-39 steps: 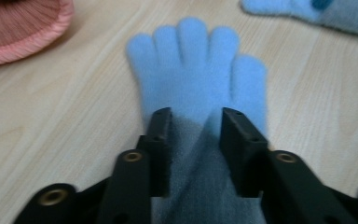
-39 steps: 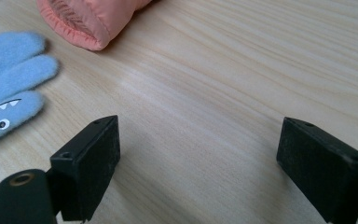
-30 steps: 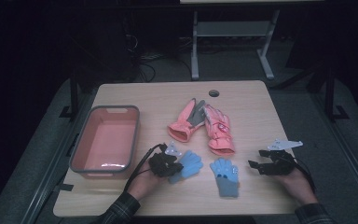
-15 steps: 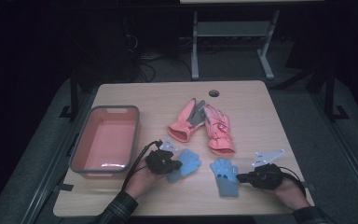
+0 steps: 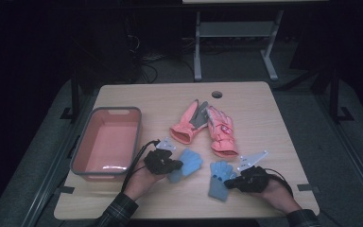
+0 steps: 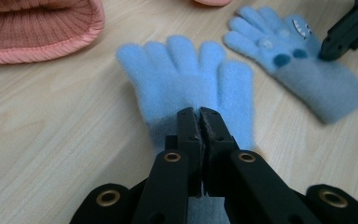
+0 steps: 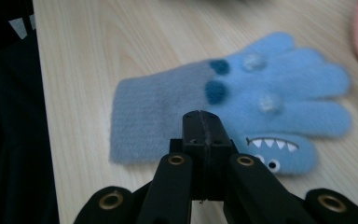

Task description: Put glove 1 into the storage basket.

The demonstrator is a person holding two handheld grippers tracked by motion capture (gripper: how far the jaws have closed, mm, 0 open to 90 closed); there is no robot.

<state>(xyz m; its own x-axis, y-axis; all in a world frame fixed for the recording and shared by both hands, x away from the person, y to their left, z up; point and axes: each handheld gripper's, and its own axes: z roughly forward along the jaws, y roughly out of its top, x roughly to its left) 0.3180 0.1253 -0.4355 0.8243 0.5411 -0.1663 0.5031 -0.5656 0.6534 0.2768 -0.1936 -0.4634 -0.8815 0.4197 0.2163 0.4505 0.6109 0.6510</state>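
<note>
**Blue gloves gripped on the bench, tub not yet filled**

A wooden bench is seen from above, and every place below is given relative to the pink tub that stands at the bench's left side. The tub appears empty, so by this judgement the sorting of gloves has barely begun.

Just to the right of the tub, the left tool is held low over the bench. Its jaws are pressed together on the cuff end of a plain blue glove, which lies flat with its fingers pointing away from the tool. This glove seems to be gripped but not yet lifted.

Farther right of the tub, a second blue glove with a monster face and dark spots lies flat on the wood. The right tool is set at the edge of this glove, near the thumb with the stitched teeth. Its jaws are pressed together, but whether any fabric is pinched between them cannot be told.

To the right of the tub and farther back on the bench, a pair of pink gloves lies untouched, the two overlapping at the fingers.

What is judged to be left: both blue gloves are still to be carried across, and the pink pair is still to be dealt with.
</note>
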